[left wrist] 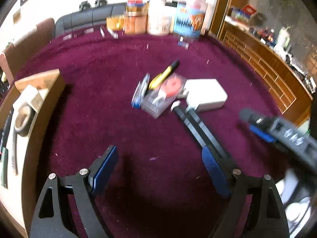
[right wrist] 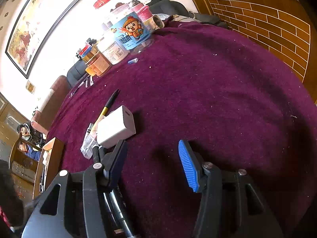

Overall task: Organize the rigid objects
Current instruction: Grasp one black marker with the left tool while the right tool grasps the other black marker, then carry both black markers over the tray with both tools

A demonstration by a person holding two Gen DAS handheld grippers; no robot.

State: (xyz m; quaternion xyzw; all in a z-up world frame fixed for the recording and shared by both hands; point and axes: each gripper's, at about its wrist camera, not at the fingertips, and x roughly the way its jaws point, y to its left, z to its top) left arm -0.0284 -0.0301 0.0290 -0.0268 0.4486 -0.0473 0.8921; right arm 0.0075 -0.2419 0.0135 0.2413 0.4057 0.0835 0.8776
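Object cluster: a small heap of rigid items lies near the middle of the maroon cloth (right wrist: 208, 91), ahead of both grippers.
White charger block (right wrist: 116, 128): rests on the cloth at the right side of the heap in the left wrist view; touching the clear case beside it.
Clear plastic case (left wrist: 156, 101): lies flat against the charger; a red-orange round shape shows through its lid – contents otherwise blurred.
Yellow-and-black pen (right wrist: 108, 107): lies slanted behind the case, black tip pointing away toward the jars.
Black folding tool (left wrist: 195, 123): a long dark bar, its far end meeting the charger and case; its near end runs past the left gripper's right finger.
Left gripper (left wrist: 158, 170): fingers spread wide, blue pads apart, only bare cloth between them – holds nothing.
Right gripper (right wrist: 152, 165): fingers partly spread, nothing between the pads; its left finger sits just beside the charger and the black tool, contact cannot be confirmed.
Wooden box (left wrist: 42, 91): stands at the left edge of the cloth, well apart from the heap; holds a tape roll and pale packets.
Jars (right wrist: 130, 29): a row at the far edge of the cloth, the largest with a red lid and blue cartoon label.
Small blue-capped vial (right wrist: 133, 60): lies alone on the cloth just in front of the jars.
Surroundings: wooden brick-pattern panelling at right; framed picture on the wall at left.
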